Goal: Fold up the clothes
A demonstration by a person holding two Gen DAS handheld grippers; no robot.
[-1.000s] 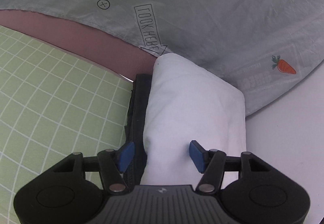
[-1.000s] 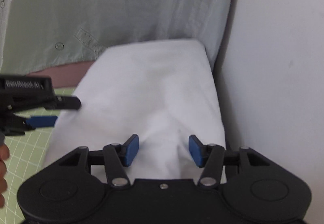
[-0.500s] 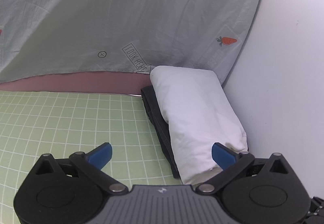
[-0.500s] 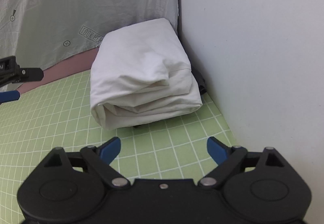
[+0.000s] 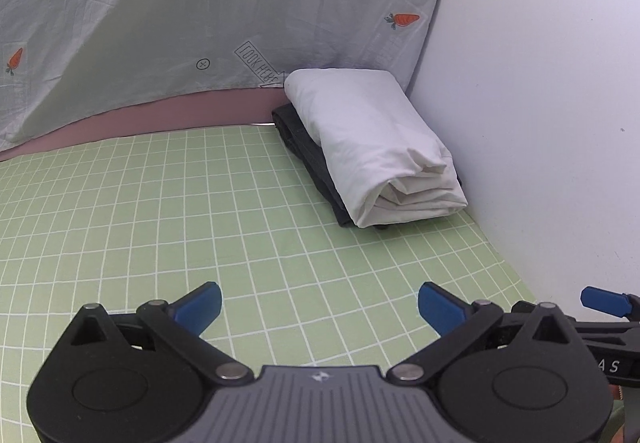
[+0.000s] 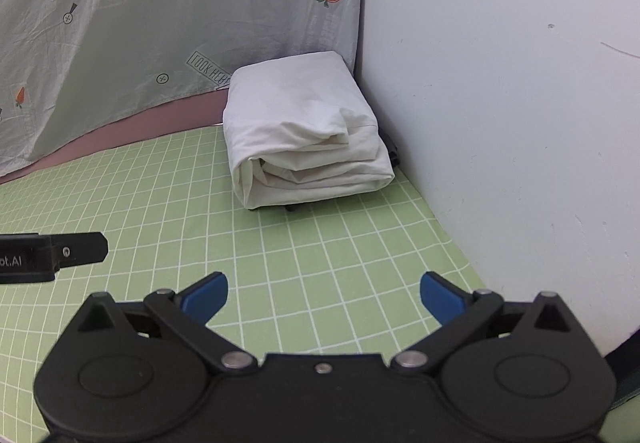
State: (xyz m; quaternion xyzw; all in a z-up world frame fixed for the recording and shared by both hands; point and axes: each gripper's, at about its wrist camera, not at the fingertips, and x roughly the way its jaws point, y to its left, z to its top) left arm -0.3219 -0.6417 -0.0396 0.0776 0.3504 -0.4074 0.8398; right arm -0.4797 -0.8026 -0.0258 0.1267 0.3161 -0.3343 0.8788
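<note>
A folded white garment (image 5: 376, 147) sits on a dark one (image 5: 308, 159) in the mat's (image 5: 160, 203) far right corner against the wall (image 5: 540, 103), apparently finished, while the left gripper (image 5: 319, 306) and right gripper (image 6: 323, 297) hover nearby, jaws wide apart and empty.

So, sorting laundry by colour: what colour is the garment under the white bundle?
Dark grey, nearly black garment; clearest in the left wrist view.

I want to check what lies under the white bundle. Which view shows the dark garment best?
The left wrist view: the dark garment shows as a long strip along the folded white cloth. The right wrist view shows only dark slivers at its edges.
</note>
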